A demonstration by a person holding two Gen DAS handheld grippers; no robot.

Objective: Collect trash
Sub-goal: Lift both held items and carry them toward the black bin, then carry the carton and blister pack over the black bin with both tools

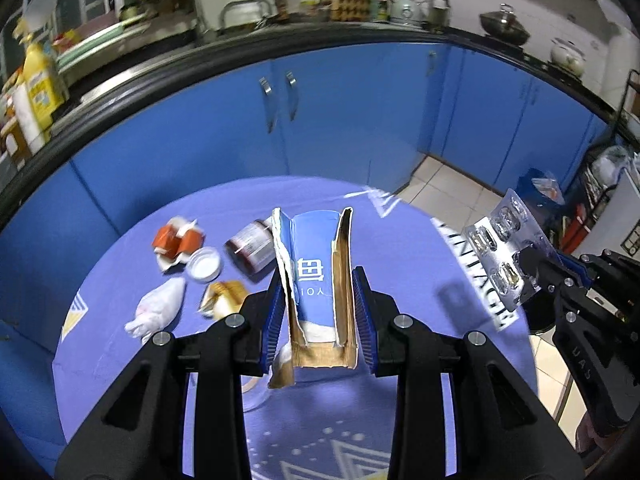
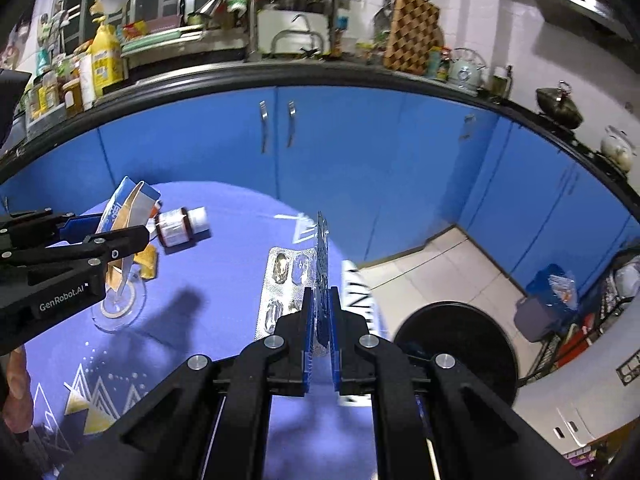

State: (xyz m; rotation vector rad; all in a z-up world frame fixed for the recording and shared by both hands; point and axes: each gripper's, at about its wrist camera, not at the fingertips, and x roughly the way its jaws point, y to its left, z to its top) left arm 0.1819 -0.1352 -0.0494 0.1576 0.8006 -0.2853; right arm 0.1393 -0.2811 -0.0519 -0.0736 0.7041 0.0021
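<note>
The torn carton (image 1: 316,292) sits upright between the left gripper's (image 1: 320,312) blue pads, which clamp its two folded side walls, and it hangs clear above the round table (image 1: 420,248). The right gripper (image 2: 320,332) has its jaws pressed together on the lower edge of a blister pack (image 2: 321,264), held edge-on and also lifted off the table.

The carton grip looks the weaker one. The pads bear on ripped, soft card, and a loose flap hangs at the bottom, so a quick swing could let the walls fold in and the carton slide out or twist. The blister pack is thin and slick and pinched only at one edge; it could pivot in the jaws or slip free if jolted.

A second blister strip (image 2: 280,284) lies flat on the table just below the held one, and could be caught if the right gripper dips. Behind the carton, still on the table, are a brown pill bottle (image 1: 252,250), its white cap (image 1: 205,264), an orange wrapper (image 1: 176,240), a crumpled tissue (image 1: 156,308) and a yellowish scrap (image 1: 224,298). A clear tape ring (image 2: 118,304) lies on the table right under the carton.

A dark bin (image 2: 536,312) stands on the floor well off the table's right side; carrying both loads there risks the two grippers knocking together.
</note>
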